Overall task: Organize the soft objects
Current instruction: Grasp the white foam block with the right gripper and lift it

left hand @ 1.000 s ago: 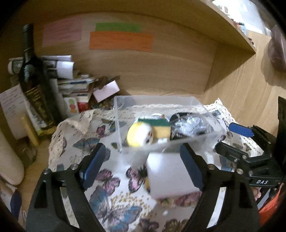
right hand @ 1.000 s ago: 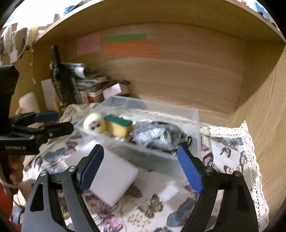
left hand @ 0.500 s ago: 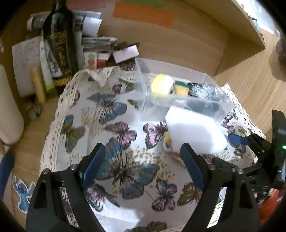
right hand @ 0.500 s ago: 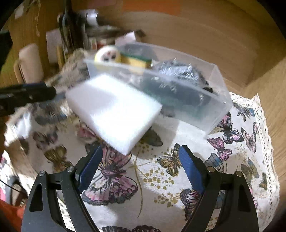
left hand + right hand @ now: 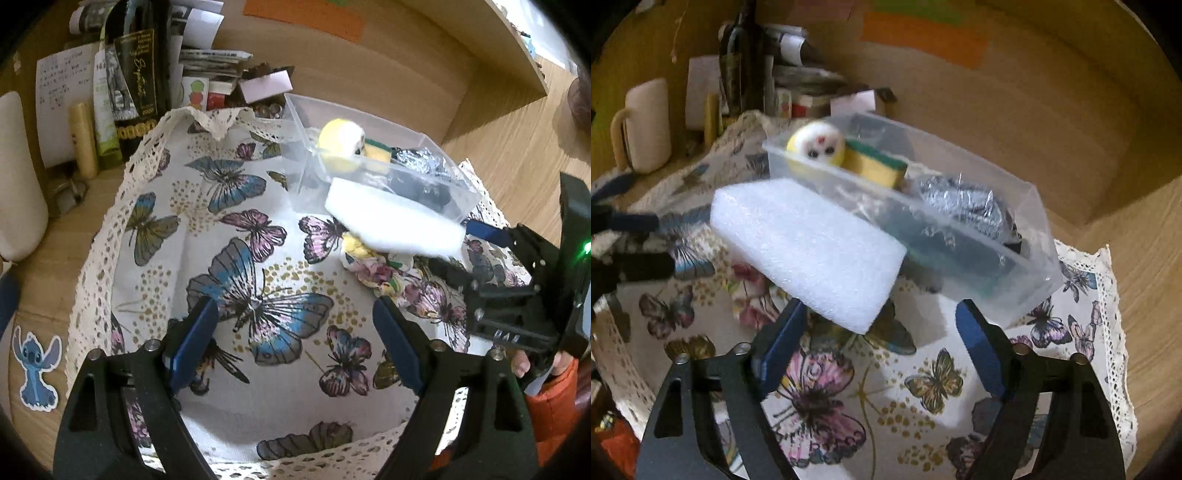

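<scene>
Gripper [image 5: 882, 343] facing sponge-filled bin [image 5: 1030, 258]

Before you, a white foam block [image 5: 809, 247] leans against the clear plastic bin [image 5: 1030, 273] on the butterfly-print cloth [image 5: 258, 302]; inside sit a round yellow plush [image 5: 815, 149], yellow-green sponge [image 5: 877, 166] and crinkled silver bundle [image 5: 960, 206], left to right.

Legible text is scarce. The dark bottle [image 5: 142, 70] in my left view has a gold script label, unreadable. My right gripper's body [image 5: 517, 295] shows inverted letters, possibly "DAS". The handwritten sheet [image 5: 61, 110] is illegible.
</scene>
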A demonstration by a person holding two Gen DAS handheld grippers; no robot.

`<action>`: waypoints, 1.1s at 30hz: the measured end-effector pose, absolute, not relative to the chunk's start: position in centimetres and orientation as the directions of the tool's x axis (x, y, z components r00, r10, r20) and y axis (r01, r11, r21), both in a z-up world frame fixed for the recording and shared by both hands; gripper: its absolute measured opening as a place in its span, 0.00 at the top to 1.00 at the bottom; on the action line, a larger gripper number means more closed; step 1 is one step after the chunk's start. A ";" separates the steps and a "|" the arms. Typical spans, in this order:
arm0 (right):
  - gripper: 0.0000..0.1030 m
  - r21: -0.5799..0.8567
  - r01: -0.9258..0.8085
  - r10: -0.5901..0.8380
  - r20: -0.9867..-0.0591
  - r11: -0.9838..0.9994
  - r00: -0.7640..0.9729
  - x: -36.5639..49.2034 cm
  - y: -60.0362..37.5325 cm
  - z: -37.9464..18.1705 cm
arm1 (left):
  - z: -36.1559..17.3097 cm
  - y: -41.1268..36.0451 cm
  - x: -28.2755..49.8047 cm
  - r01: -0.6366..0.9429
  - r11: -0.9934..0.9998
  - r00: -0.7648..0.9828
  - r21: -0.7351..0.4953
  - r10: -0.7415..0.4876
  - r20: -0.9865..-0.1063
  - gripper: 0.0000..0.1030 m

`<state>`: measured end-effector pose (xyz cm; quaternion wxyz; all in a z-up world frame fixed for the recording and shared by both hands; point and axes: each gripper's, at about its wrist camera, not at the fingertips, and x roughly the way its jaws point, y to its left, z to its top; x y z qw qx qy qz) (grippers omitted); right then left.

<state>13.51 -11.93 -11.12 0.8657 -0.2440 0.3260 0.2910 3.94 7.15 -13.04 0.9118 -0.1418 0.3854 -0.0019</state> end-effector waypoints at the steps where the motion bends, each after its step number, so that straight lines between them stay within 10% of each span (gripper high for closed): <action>1: 0.31 -0.225 -0.660 0.353 -0.699 0.717 0.622 13.6 -11.9 -10.9 | -13.1 7.0 4.0 -0.102 0.960 0.701 -0.260 -0.116 -0.704 0.16; 11: 0.33 -0.273 -0.698 0.445 -0.607 0.662 0.659 12.7 -10.7 -9.6 | -12.9 5.6 5.2 -0.069 0.964 0.699 -0.257 -0.137 -0.702 0.16; 15: 0.68 -0.254 -0.730 0.486 -0.603 0.634 0.632 13.0 -10.4 -9.6 | -12.4 5.3 6.1 -0.061 0.968 0.701 -0.245 -0.133 -0.701 0.16; 33: 0.81 -0.013 -0.765 0.590 -0.629 0.644 0.507 14.3 -13.8 -9.9 | -8.3 2.5 11.8 0.135 0.980 0.728 -0.148 -0.199 -0.656 0.16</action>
